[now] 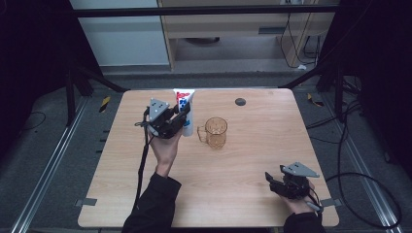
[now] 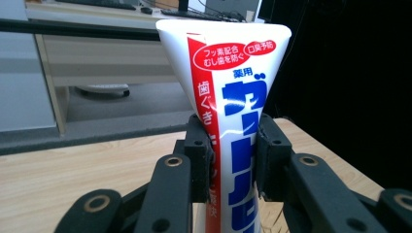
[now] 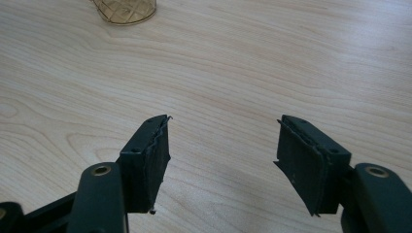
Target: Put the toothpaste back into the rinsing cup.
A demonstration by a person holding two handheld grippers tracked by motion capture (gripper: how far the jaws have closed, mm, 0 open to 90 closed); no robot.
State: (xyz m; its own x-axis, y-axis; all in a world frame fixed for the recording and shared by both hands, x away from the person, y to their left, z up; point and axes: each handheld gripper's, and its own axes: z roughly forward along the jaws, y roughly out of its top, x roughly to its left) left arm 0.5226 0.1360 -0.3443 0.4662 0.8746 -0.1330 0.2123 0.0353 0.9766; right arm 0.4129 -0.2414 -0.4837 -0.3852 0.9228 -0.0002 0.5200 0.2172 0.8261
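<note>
A white toothpaste tube [image 1: 186,108] with red and blue print stands upright on its cap near the table's far left. My left gripper [image 1: 180,121] is shut on its lower half; in the left gripper view the tube [image 2: 233,87] rises between the two black pads [image 2: 199,155], its flat crimped end on top. Just to its right stands an amber clear plastic mug [image 1: 215,132] with its handle turned to the tube. My right gripper [image 1: 273,182] rests low at the near right corner, open, with bare wood between its pads [image 3: 153,160]. The mug's base [image 3: 125,10] shows far off.
The wooden table [image 1: 252,160] has a small dark round disc [image 1: 240,102] near its far edge. Dark floor, metal rails and loose cables surround the table, and a pale cabinet stands beyond it. A cable trails from the left gripper down along the forearm.
</note>
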